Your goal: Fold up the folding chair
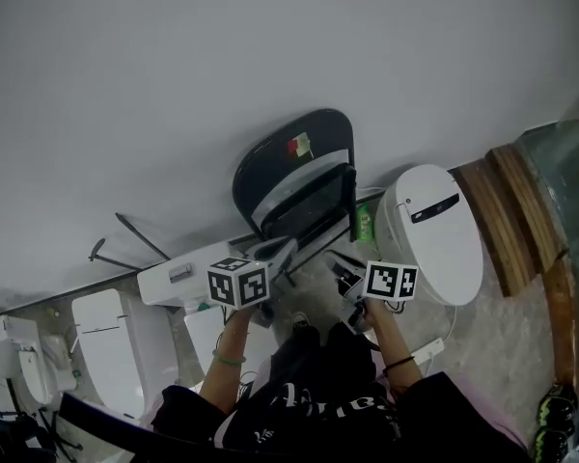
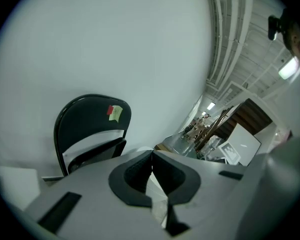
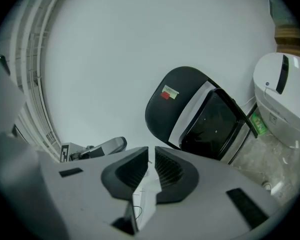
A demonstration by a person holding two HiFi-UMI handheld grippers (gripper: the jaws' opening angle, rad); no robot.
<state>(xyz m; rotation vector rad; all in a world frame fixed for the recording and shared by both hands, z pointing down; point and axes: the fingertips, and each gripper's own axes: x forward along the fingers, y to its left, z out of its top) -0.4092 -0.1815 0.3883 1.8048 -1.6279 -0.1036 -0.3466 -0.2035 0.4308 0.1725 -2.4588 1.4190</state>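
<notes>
The black folding chair (image 1: 299, 177) leans against the white wall, its seat swung up close to the backrest, with a red and pale sticker on the back. It stands ahead of both grippers, apart from them, at the left of the left gripper view (image 2: 90, 119) and at the right of the right gripper view (image 3: 190, 109). My left gripper (image 1: 275, 251) is held near the person's body; its pads (image 2: 152, 153) meet, with nothing between them. My right gripper (image 1: 343, 273) hangs beside it, and a thin empty gap shows between its jaws (image 3: 151, 151).
A white toilet (image 1: 434, 230) stands right of the chair with a green bottle (image 1: 365, 222) between them. More white toilets (image 1: 106, 345) line the floor at the left. Wooden boards (image 1: 507, 210) lean at the far right.
</notes>
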